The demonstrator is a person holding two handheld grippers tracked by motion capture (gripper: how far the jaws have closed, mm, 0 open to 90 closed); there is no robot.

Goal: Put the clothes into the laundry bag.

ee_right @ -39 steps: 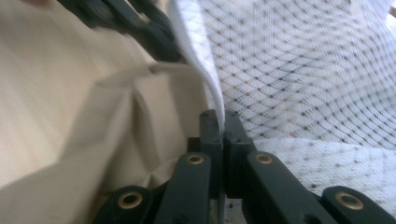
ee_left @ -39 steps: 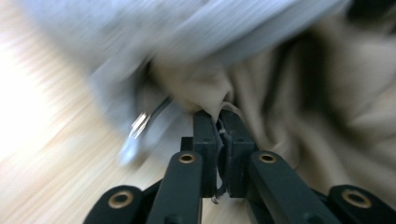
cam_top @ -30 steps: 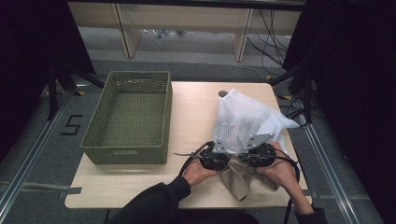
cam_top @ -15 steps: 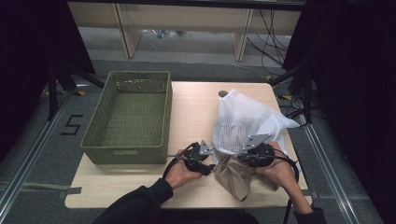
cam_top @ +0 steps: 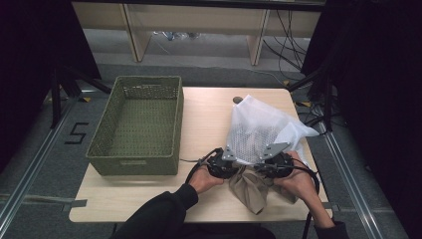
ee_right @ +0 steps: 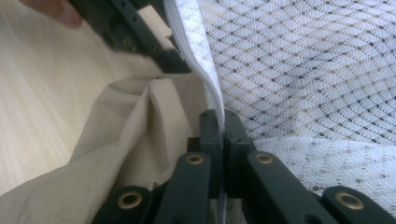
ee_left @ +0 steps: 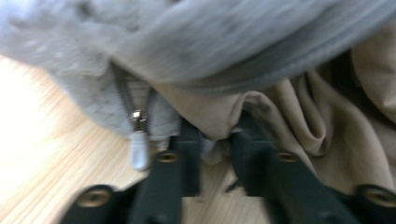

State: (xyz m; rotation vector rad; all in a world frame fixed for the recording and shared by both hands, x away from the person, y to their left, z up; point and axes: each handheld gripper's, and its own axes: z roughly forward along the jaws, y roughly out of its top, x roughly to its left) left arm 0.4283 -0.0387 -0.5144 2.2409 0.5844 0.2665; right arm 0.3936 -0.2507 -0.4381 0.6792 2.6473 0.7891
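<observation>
A white mesh bag point(cam_top: 259, 124) lies on the right half of the table, with a beige cloth point(cam_top: 254, 191) spilling from its open mouth towards the front edge. My left gripper point(cam_top: 235, 172) has just been closing, and its jaws pinch a fold of the beige cloth point(ee_left: 327, 130) at the tips point(ee_left: 217, 135), beside the bag's zipper pull point(ee_left: 138, 147). My right gripper point(cam_top: 260, 170) is shut on the bag's zipper edge point(ee_right: 219, 119). In the right gripper view the mesh point(ee_right: 303, 70) lies to the right, the cloth point(ee_right: 130, 135) to the left, and the left gripper point(ee_right: 154, 46) above.
A green woven basket point(cam_top: 132, 162) stands on the left half of the wooden table point(cam_top: 204, 114). Its inside holds nothing. Shelving and cables lie on the floor beyond the table's far edge. Dark curtains stand at both sides.
The left gripper drew away to the left with wider jaws, then came back to the bag's mouth and closed on the beige cloth. The right gripper stayed put on the bag's edge.
</observation>
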